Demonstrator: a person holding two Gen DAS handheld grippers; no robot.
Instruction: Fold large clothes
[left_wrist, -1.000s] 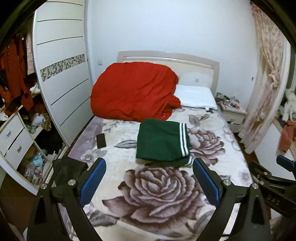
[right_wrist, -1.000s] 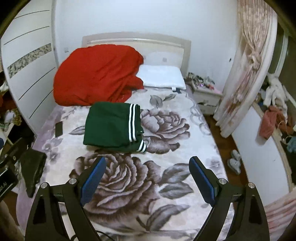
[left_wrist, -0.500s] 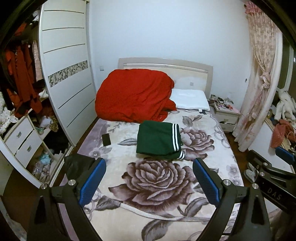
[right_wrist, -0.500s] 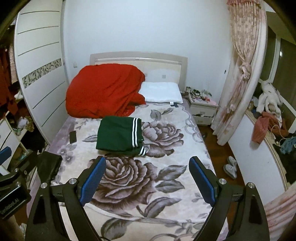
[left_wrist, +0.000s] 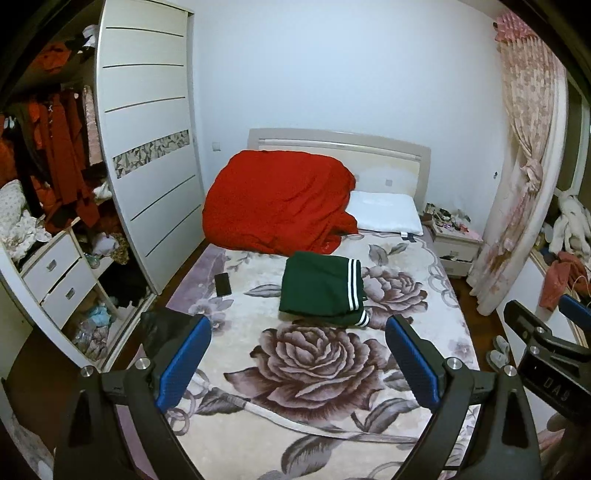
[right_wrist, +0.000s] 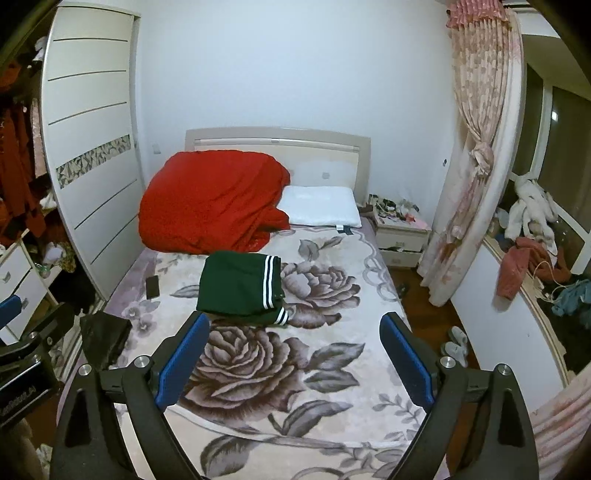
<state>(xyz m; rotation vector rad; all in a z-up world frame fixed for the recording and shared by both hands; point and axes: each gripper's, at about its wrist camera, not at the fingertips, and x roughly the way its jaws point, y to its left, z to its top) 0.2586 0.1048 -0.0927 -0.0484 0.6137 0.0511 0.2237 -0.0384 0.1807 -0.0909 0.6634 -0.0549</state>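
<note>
A dark green garment with white stripes (left_wrist: 320, 288) lies folded in a neat rectangle on the middle of the bed; it also shows in the right wrist view (right_wrist: 240, 283). My left gripper (left_wrist: 298, 360) is open and empty, held back over the foot of the bed, well short of the garment. My right gripper (right_wrist: 294, 356) is open and empty too, at about the same distance. Each gripper shows at the edge of the other's view.
The bed has a rose-patterned blanket (left_wrist: 321, 354), a red duvet (left_wrist: 277, 205) heaped at the head and a white pillow (left_wrist: 386, 216). A black phone (left_wrist: 223, 284) and a dark cloth (right_wrist: 105, 338) lie at the bed's left side. An open wardrobe (left_wrist: 55, 221) stands left, a nightstand (left_wrist: 454, 247) and curtain right.
Both grippers have drawn back and up from the bed, so the green garment looks smaller and farther. The garment has not moved.
</note>
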